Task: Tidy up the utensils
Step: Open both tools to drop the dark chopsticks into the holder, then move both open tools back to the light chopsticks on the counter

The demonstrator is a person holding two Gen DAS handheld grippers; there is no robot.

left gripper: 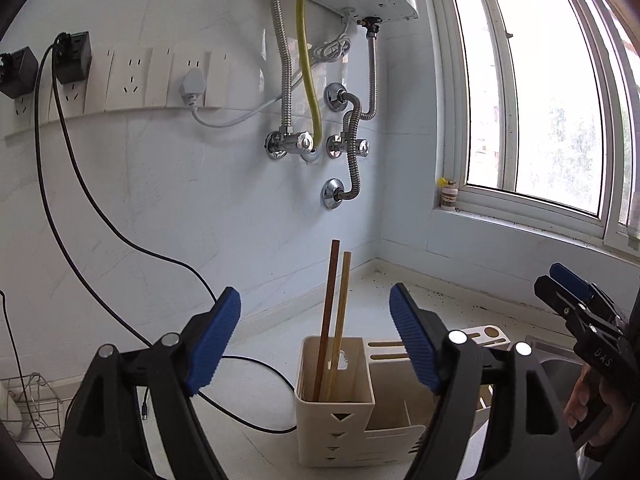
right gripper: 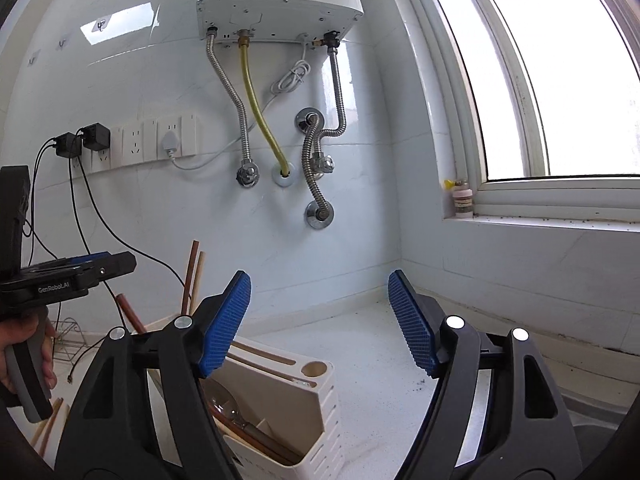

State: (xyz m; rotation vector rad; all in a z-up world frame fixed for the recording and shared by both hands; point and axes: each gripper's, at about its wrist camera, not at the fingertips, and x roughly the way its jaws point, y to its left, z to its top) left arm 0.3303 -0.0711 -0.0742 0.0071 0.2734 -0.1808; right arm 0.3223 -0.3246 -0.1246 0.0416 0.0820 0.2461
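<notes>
A cream utensil holder [left gripper: 340, 432] stands on the white counter. Two wooden chopsticks [left gripper: 329, 320] stand upright in its front-left compartment. My left gripper [left gripper: 315, 300] is open just above and in front of them, with nothing between its pads. The right wrist view shows the same holder [right gripper: 320, 408] from the other side, with a metal spoon with a wooden handle [right gripper: 230, 410] lying in a compartment. My right gripper [right gripper: 319, 284] is open above the holder and empty. A few loose chopsticks [right gripper: 48, 426] lie on the counter at the lower left.
Black cables [left gripper: 120, 240] trail down from the wall sockets across the counter. A wire rack [left gripper: 36, 404] stands at the far left. A steel sink [right gripper: 592, 420] lies to the right of the holder. Hoses and valves [left gripper: 308, 144] hang on the wall behind, with a window sill [right gripper: 540, 218] at the right.
</notes>
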